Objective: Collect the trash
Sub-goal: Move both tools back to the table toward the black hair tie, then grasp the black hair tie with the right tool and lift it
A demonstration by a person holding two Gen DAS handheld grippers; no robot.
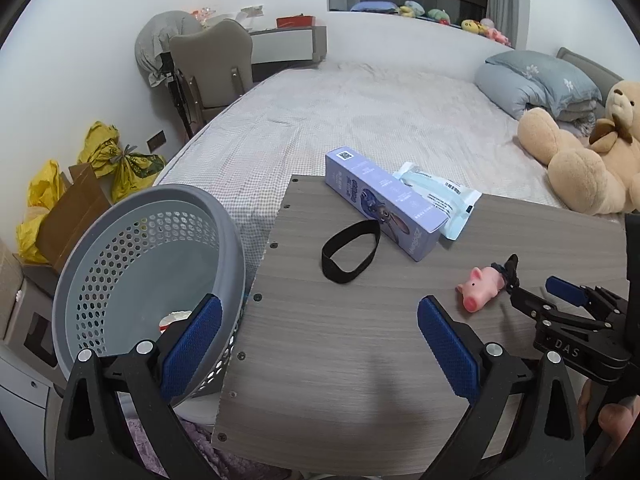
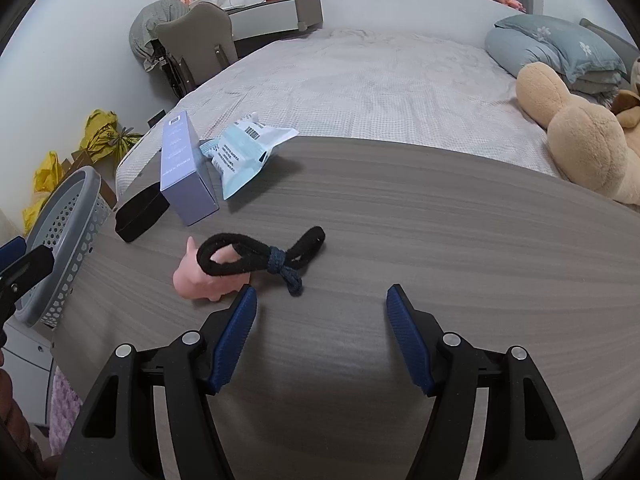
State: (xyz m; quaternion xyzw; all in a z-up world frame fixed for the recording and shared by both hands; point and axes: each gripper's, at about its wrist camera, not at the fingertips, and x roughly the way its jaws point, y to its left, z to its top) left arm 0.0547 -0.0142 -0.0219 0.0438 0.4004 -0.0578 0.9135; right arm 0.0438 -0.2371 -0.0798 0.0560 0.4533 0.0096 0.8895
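Right wrist view shows I am hovering my right gripper point(image 2: 320, 320), fingers wide and empty, just short of the pink pig toy point(image 2: 204, 276) on the desk point(image 2: 400, 208), while my left gripper point(image 1: 320, 344), equally wide, is waiting nearer the grey basket point(image 1: 120, 240) meant for trash.

Both handheld grippers share one build: matte black plastic frames with triangular cut-outs, round silver screw heads at the pivots, and long fingers faced with blue, diamond-textured pads. The left gripper point(image 1: 318, 350) and right gripper point(image 2: 322, 336) look identical in finish. The right unit's black body carries pale "DAS" lettering, seen from the left wrist view.
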